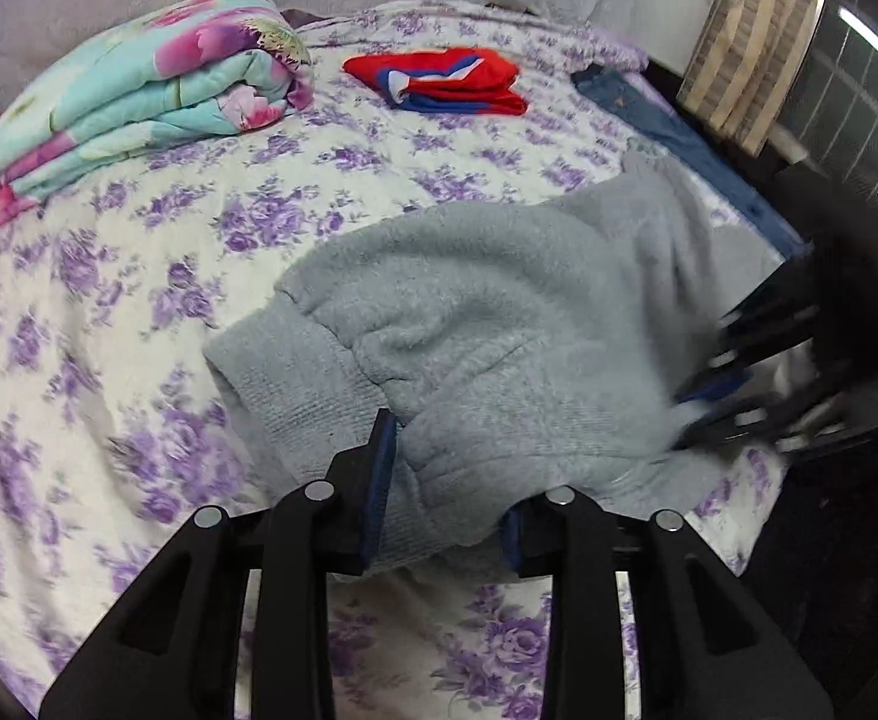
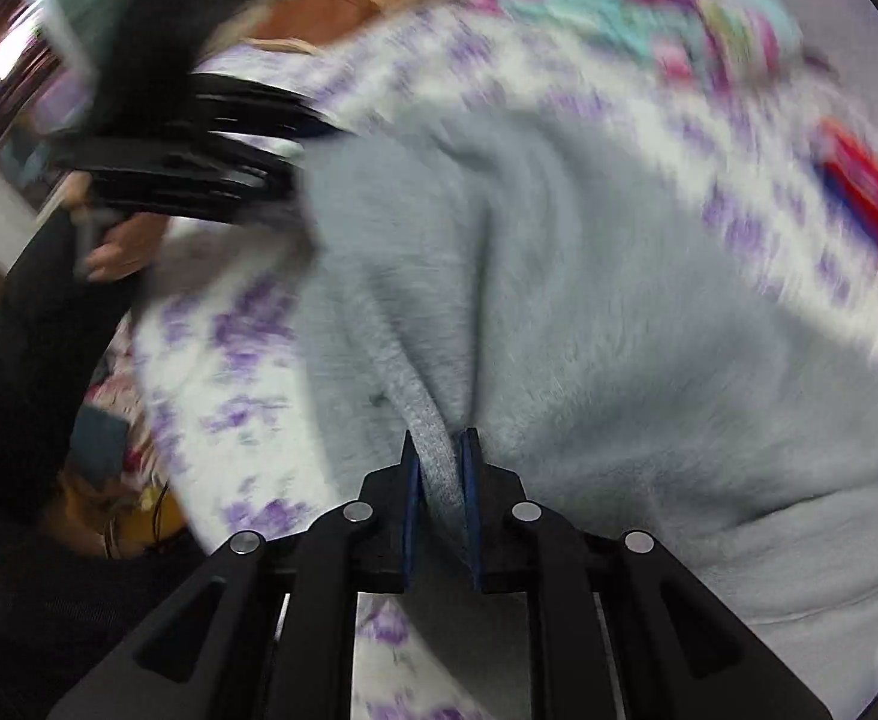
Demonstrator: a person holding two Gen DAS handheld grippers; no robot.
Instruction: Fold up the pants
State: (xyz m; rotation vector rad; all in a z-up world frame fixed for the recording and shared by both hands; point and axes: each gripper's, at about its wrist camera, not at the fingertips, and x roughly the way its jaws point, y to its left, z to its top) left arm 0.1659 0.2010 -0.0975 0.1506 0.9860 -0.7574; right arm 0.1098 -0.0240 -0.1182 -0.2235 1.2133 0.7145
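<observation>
Carrying a fold across the bed appears to be the step in hand: the grey fleece pants [image 1: 499, 312] are bunched and lifted above the purple-flowered bedspread [image 1: 109, 312] near its front edge, with both views smeared by motion. The left gripper [image 1: 445, 480] is seen with its jaws partly apart and a thick wad of the ribbed cuff [image 1: 295, 384] packed between the blue pads, so a grip on the cuff is judged. The right gripper [image 2: 442, 468] has its jaws almost together, pinching a narrow band of ribbed grey fabric [image 2: 433, 450]. Each gripper is glimpsed, blurred, in the other's view. A folded floral quilt [image 1: 139, 90], a red and blue garment [image 1: 445, 81] and a pair of jeans [image 1: 667, 120] are left further back. Next, the held edges would need to be lowered together onto the lower layer, aligned, and released only once the cloth lies flat.
</observation>
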